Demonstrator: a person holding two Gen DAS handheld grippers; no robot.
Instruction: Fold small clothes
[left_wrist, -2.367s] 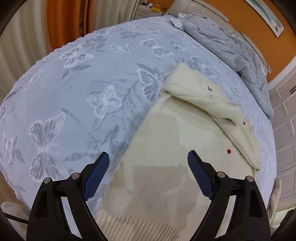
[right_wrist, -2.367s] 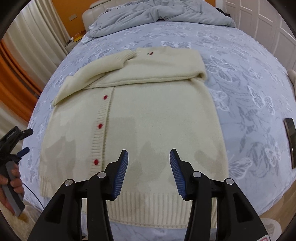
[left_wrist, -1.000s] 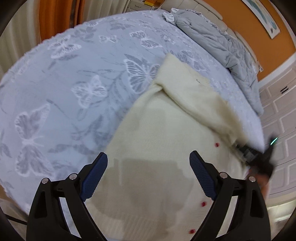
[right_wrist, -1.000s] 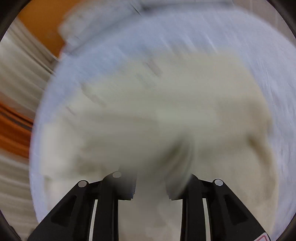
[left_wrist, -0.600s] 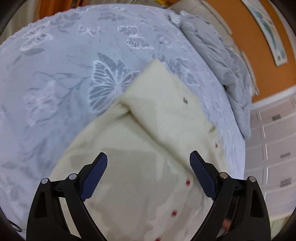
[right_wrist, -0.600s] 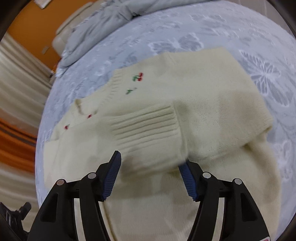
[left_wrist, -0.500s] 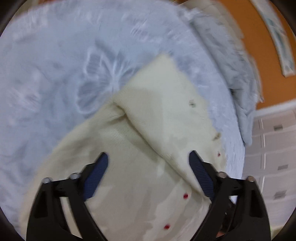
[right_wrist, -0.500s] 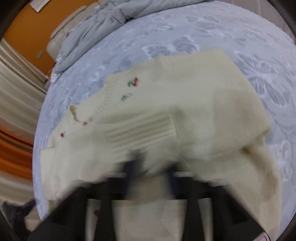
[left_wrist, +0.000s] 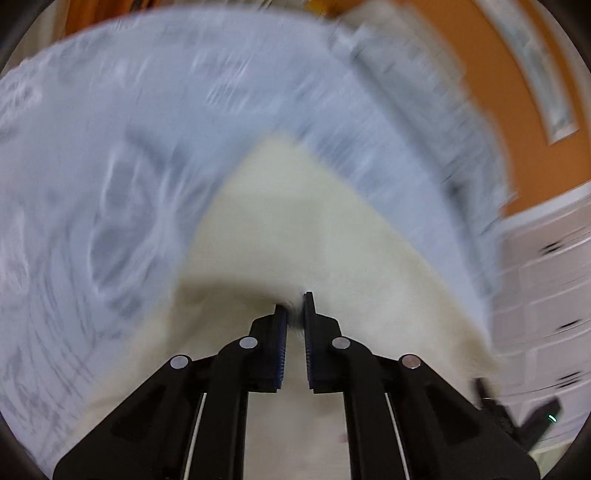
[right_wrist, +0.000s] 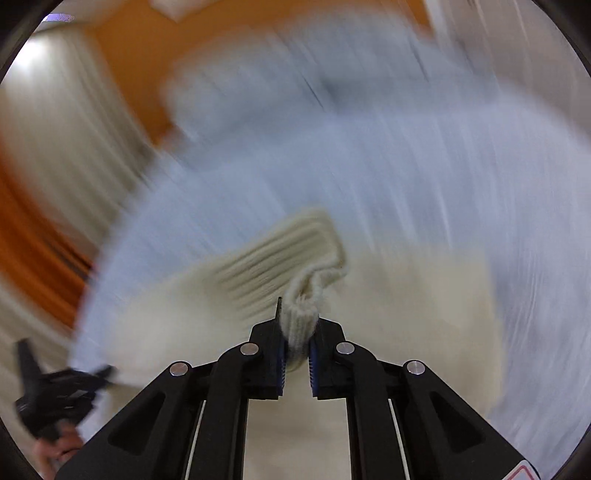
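Note:
A cream knit cardigan (left_wrist: 280, 229) lies on the bed, blurred by motion in both views. My left gripper (left_wrist: 293, 308) points down at it, jaws shut with a small pinch of cream knit between the blue pads. My right gripper (right_wrist: 298, 321) is shut on the ribbed sleeve cuff (right_wrist: 280, 258), which bunches up out of the jaws above the cardigan body (right_wrist: 406, 295). The right gripper's black frame (left_wrist: 517, 417) shows at the lower right of the left wrist view. The left gripper (right_wrist: 55, 387) and a hand (right_wrist: 55, 450) appear at the lower left of the right wrist view.
The blue-grey butterfly bedspread (left_wrist: 110, 147) surrounds the cardigan. A grey duvet (left_wrist: 406, 74) is heaped at the far end by the orange wall (left_wrist: 498, 92). White panelled doors (left_wrist: 546, 277) stand to the right, pale curtains (right_wrist: 55, 129) to the left.
My left gripper went from wide open to shut on the cardigan after moving in over it. My right gripper closed on the sleeve cuff and carries it; both views now smear.

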